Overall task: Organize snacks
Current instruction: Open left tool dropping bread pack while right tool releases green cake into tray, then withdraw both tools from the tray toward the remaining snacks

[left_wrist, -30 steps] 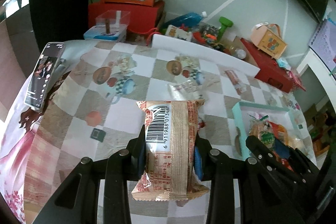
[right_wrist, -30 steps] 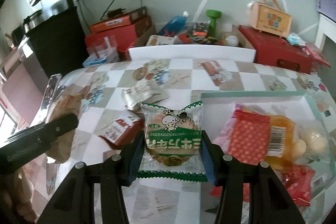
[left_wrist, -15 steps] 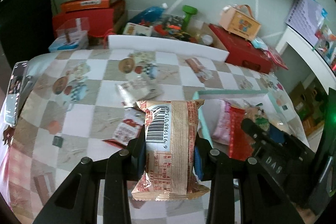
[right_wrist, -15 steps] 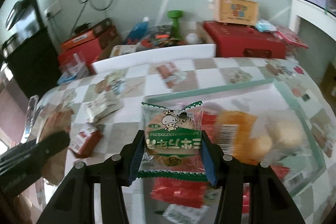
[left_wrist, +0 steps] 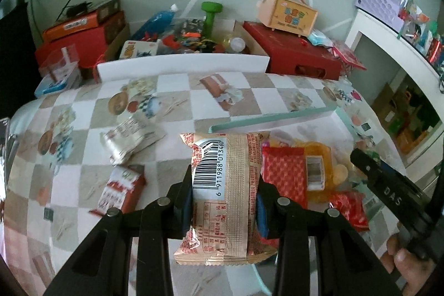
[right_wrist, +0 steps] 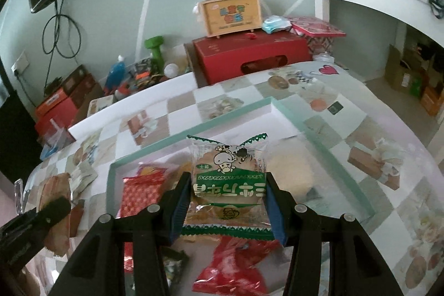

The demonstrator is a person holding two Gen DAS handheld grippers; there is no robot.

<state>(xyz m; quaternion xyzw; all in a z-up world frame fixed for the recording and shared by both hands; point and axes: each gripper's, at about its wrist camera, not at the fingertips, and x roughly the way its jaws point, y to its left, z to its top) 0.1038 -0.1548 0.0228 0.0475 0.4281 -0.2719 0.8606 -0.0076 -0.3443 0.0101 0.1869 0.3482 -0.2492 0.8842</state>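
Right wrist view: right hand-held gripper (right_wrist: 227,201) pinches the green-white crinkly plastic cake packet (right_wrist: 227,179) mid-body, light, soft and crushable, over the teal-rimmed tray (right_wrist: 319,146).

green dumbbell (left_wrist: 211,15) | wooden handled box (right_wrist: 231,14) | red case (right_wrist: 252,57)

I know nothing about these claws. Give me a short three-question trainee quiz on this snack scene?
1. True or false: the left claw is empty.
2. What does the right claw hold? A) green-and-white snack packet B) dumbbell C) phone
3. Fill in: the snacks are gathered in a ___-rimmed tray.

Key: 1. False, it grips a tan barcoded packet. 2. A. 3. Teal.
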